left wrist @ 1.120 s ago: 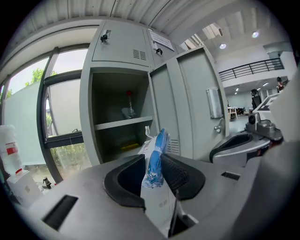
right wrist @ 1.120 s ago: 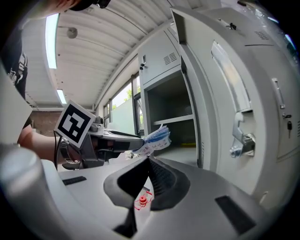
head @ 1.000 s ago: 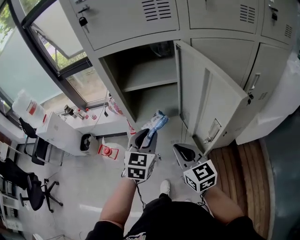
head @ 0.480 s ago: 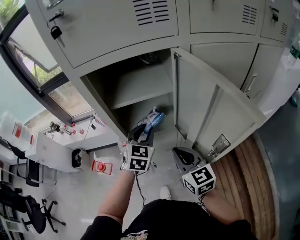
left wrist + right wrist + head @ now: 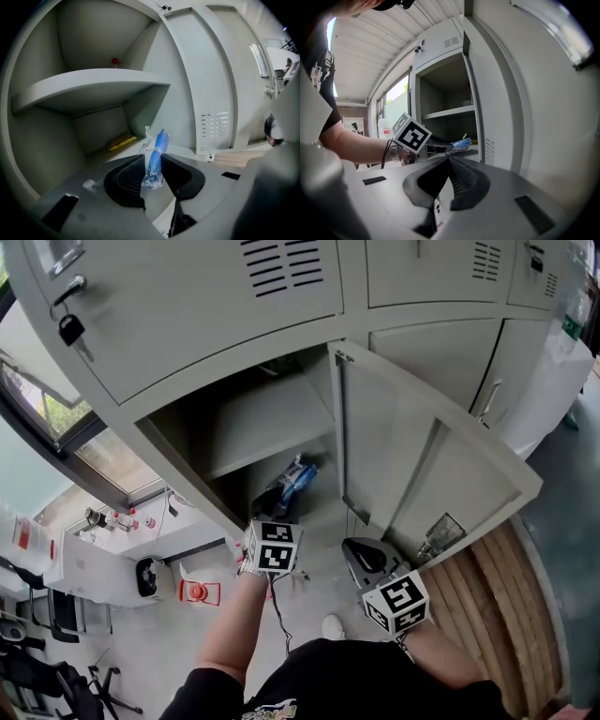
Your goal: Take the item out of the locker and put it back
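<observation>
The left gripper [image 5: 152, 161] has its jaws partly closed on the lower end of a blue-and-clear plastic packet [image 5: 156, 152], pinching it flat between the pads. The packet's long axis runs straight out ahead of the jaws, its crinkled free end pointing up and into the lower compartment of the open locker [image 5: 178, 442]. From where I stand the packet is in the air at the mouth of that compartment, below the shelf [image 5: 93, 86] and apart from it. Whether it has crossed fully over the front edge is hard to say. So the place to set it lies directly forward and a little down from the left gripper, which is much the nearer of the two. On the compartment floor, far back against the rear wall, lies a flat yellow item [image 5: 122, 140], and a small red thing [image 5: 115, 61] sits at the back on top of the shelf. The right gripper [image 5: 449, 161] hangs low beside the swung-out door [image 5: 412, 460], jaws together with nothing between them, and takes no part.
</observation>
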Demonstrator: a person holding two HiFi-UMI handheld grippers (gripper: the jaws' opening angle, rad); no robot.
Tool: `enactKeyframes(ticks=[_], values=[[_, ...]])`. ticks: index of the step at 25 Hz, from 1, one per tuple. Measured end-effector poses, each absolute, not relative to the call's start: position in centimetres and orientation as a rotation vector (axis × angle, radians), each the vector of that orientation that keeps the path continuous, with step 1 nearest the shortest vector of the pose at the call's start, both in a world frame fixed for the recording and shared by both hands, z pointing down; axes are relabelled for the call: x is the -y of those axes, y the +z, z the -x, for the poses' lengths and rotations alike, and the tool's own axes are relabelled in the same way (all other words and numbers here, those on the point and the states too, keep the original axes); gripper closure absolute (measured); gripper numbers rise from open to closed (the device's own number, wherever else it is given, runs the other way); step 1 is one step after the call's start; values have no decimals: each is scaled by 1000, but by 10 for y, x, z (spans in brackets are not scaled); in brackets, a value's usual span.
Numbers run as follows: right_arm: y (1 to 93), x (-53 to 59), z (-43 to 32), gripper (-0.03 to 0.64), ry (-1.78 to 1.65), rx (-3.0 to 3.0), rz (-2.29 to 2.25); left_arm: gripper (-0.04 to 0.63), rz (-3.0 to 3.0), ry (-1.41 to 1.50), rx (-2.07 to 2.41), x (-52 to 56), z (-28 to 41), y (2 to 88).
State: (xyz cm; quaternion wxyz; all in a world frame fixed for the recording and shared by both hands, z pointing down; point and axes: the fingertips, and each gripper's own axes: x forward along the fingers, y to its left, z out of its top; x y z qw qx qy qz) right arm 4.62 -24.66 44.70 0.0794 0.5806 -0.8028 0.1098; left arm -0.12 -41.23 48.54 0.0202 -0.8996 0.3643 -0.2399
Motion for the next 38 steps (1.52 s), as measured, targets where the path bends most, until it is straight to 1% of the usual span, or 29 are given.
enactKeyframes(ticks=[11,16,27,38], values=[[450,250,-46,566,340,2357,-1797,480,2742,-806,-1080,430,-7,488],[453,251,-48,566,356,2348,-1816,468,2738,-815,-1067,435,-10,492],[457,256,-48,566,376,2356,-1808,444,2841,-798,-1062,433,-14,503],[459,252,-44,566,380,2389,-1743,443,2831,-723,-1103,420,-10,493]])
